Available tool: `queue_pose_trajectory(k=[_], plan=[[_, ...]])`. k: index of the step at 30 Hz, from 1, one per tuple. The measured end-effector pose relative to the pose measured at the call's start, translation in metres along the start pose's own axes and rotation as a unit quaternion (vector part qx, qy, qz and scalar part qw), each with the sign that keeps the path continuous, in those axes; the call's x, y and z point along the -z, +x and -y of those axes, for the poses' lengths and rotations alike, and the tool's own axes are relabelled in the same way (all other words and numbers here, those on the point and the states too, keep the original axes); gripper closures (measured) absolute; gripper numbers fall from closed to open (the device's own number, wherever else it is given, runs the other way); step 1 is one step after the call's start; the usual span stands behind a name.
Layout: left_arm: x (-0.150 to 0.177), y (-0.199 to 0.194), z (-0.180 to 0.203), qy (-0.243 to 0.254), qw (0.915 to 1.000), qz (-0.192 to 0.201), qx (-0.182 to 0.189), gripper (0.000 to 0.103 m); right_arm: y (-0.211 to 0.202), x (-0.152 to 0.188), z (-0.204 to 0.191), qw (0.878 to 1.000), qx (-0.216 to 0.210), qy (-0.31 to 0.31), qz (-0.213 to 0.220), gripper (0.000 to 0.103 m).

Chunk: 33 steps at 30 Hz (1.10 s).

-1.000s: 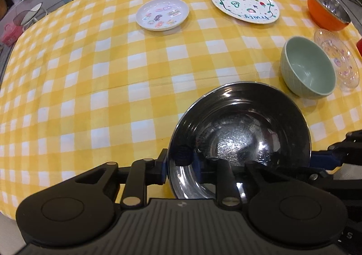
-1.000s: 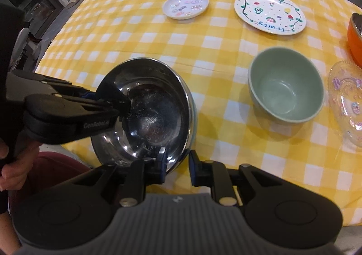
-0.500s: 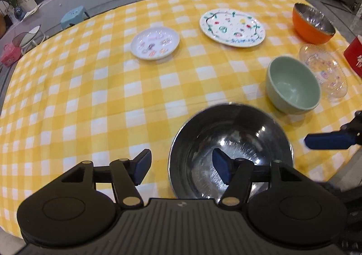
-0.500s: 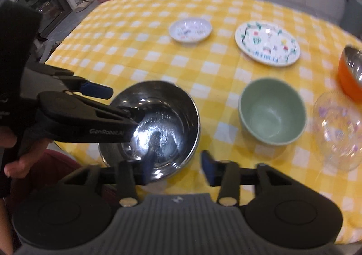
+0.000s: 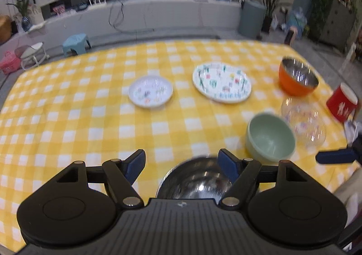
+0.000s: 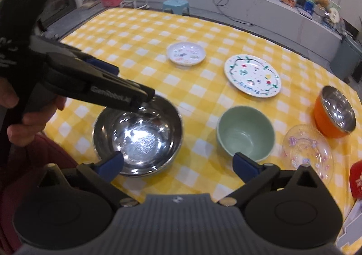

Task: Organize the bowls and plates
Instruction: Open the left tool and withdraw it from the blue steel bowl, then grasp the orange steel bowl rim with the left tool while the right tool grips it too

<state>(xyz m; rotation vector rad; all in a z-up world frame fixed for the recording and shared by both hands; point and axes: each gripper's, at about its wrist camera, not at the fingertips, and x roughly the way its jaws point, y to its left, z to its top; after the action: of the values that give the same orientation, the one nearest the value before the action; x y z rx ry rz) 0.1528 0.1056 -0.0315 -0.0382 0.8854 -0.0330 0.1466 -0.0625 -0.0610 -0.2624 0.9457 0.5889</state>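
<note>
- Steel bowl stands at the table's near edge, free
- Left gripper and right gripper – jaws just opened wide, both empty

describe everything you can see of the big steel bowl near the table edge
The steel bowl is round, shiny and mirror-like inside, with bright glare on its flat bottom. It is empty and sits upright on the yellow checked tablecloth, at the near edge, left of the green bowl. Nothing grips it: the left claw hangs open above its far rim, and the right claw stands open at its near side.
</note>
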Motion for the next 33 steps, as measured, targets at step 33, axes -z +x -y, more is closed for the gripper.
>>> queue_pose_trajectory(k=[33], plan=[[-0.100,-0.007,0.181,0.045,0.9905,0.115,-0.062,0.011,-0.124,-0.043,0.243,0.956,0.152,0.147,0.202,0.003]])
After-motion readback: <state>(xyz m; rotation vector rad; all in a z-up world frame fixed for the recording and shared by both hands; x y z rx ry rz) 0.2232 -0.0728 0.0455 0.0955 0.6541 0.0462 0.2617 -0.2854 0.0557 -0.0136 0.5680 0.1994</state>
